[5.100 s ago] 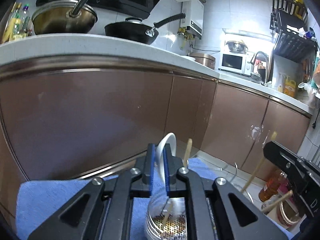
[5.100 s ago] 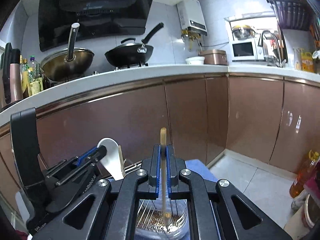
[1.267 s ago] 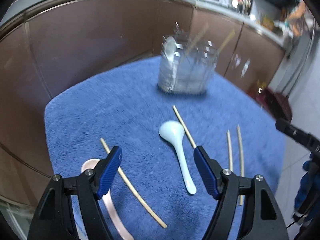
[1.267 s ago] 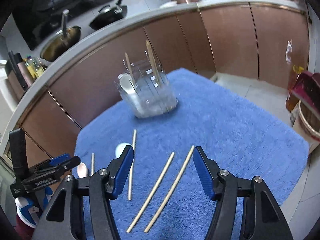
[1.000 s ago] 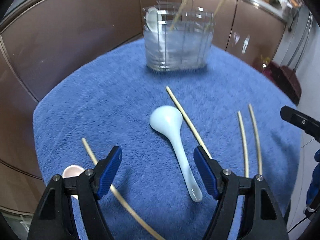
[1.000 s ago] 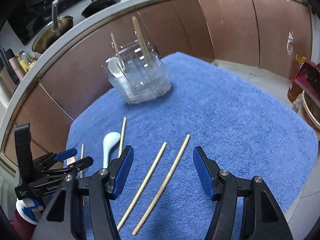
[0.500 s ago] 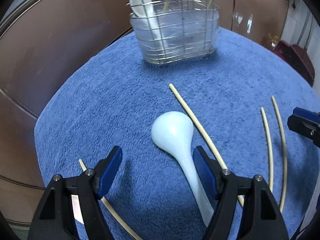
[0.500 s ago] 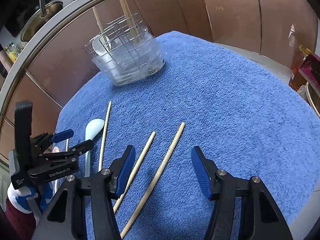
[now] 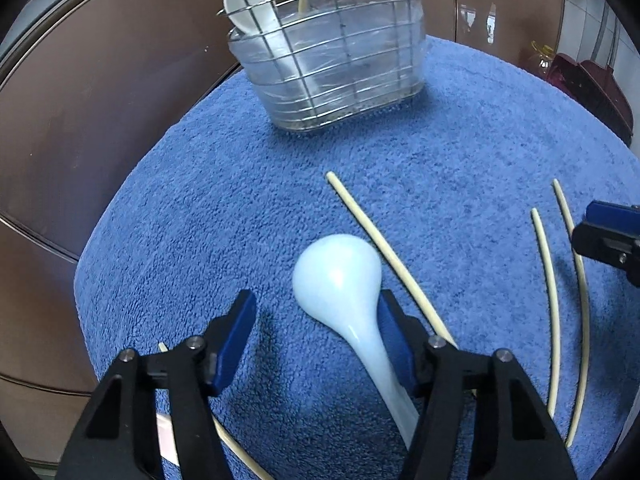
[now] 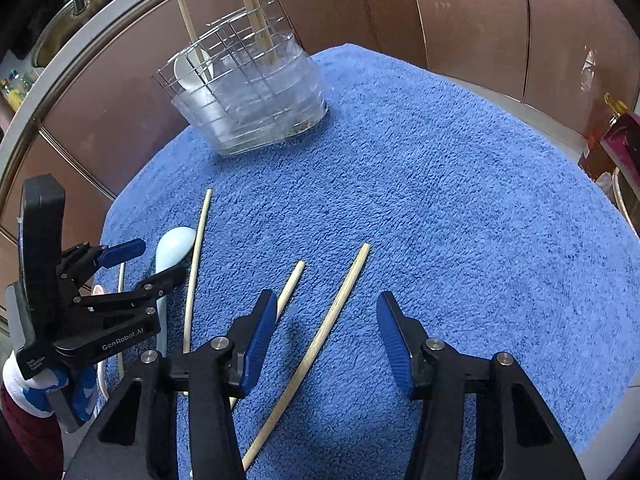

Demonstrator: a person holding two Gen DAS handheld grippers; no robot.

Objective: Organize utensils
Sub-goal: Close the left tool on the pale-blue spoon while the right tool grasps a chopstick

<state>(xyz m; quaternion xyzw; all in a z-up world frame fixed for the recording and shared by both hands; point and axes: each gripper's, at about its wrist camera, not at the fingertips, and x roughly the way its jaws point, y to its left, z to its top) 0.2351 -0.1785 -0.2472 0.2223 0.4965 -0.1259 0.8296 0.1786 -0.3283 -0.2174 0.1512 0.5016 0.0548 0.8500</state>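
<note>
A pale blue spoon (image 9: 338, 276) lies on the blue towel (image 9: 460, 140). Its neck sits between the closing jaws of my left gripper (image 9: 316, 332), against the right pad and well apart from the left one. In the right wrist view the same spoon (image 10: 174, 248) shows under the left gripper (image 10: 158, 260). My right gripper (image 10: 326, 340) hovers low over a loose chopstick (image 10: 332, 320), which lies between its closing jaws without touching the pads. A second chopstick (image 10: 290, 288) runs beside its left pad. The wire basket (image 9: 332, 60) holds a white spoon (image 9: 248, 4) and chopsticks.
Another chopstick (image 9: 384, 248) lies right of the blue spoon. A pink spoon (image 9: 166, 436) and one more chopstick (image 9: 240, 452) lie under my left finger. Brown cabinet doors (image 10: 460, 12) stand behind the towel. A bottle (image 10: 600, 120) and boxes sit beyond its right edge.
Both grippers left the basket, where they held a white spoon and a chopstick. They have since dropped close to the towel, and their jaws have narrowed around the blue spoon and a chopstick.
</note>
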